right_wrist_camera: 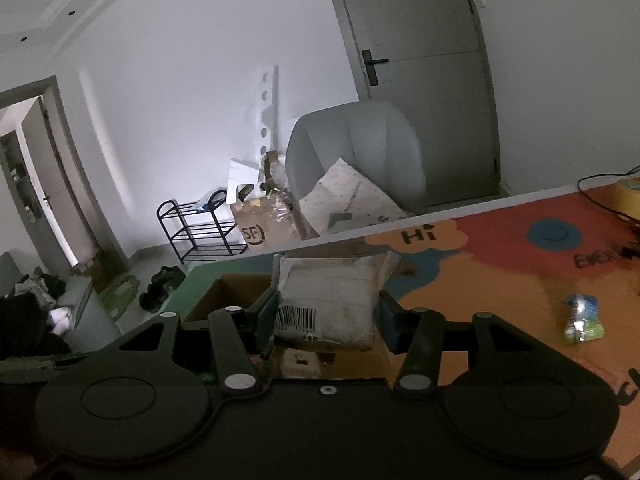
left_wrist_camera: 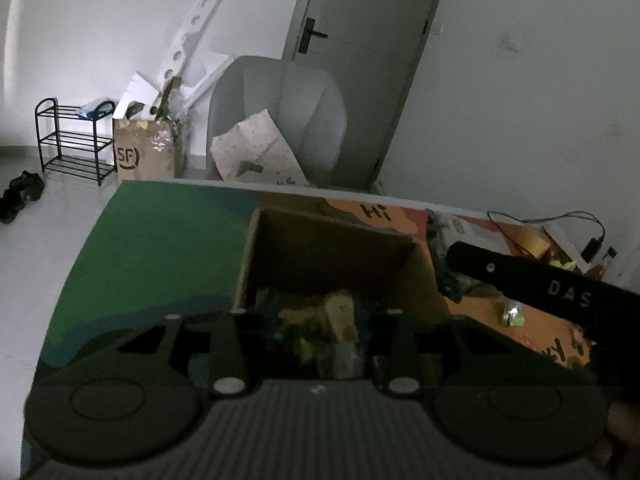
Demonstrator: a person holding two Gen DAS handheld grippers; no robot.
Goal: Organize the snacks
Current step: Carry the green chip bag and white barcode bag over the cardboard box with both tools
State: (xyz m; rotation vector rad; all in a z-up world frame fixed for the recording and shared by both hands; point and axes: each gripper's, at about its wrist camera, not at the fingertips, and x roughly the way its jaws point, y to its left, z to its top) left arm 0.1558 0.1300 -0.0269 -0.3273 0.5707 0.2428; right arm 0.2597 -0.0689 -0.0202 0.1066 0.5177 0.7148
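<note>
An open cardboard box (left_wrist_camera: 424, 268) stands on the colourful table mat (left_wrist_camera: 160, 248), with several snack packets (left_wrist_camera: 340, 312) lying at its bottom. My left gripper (left_wrist_camera: 316, 316) hangs over the box's near side, jaws apart, with nothing pressed between the pads. My right gripper (right_wrist_camera: 328, 314) is shut on a pale plastic snack packet (right_wrist_camera: 332, 284) with a barcode, holding it above the table beside the box (right_wrist_camera: 224, 292). A small green and blue packet (right_wrist_camera: 582, 318) lies loose on the mat (right_wrist_camera: 500, 264), to the right of the box (left_wrist_camera: 512, 314).
A black bar marked DAS (left_wrist_camera: 560, 292) crosses the right of the left wrist view. A yellow tape roll (left_wrist_camera: 534, 240) and cables (left_wrist_camera: 588, 224) sit at the table's far right. Beyond the table are a grey armchair (left_wrist_camera: 280, 120), a carton (left_wrist_camera: 144, 152), a shoe rack (left_wrist_camera: 72, 140) and a door (left_wrist_camera: 360, 40).
</note>
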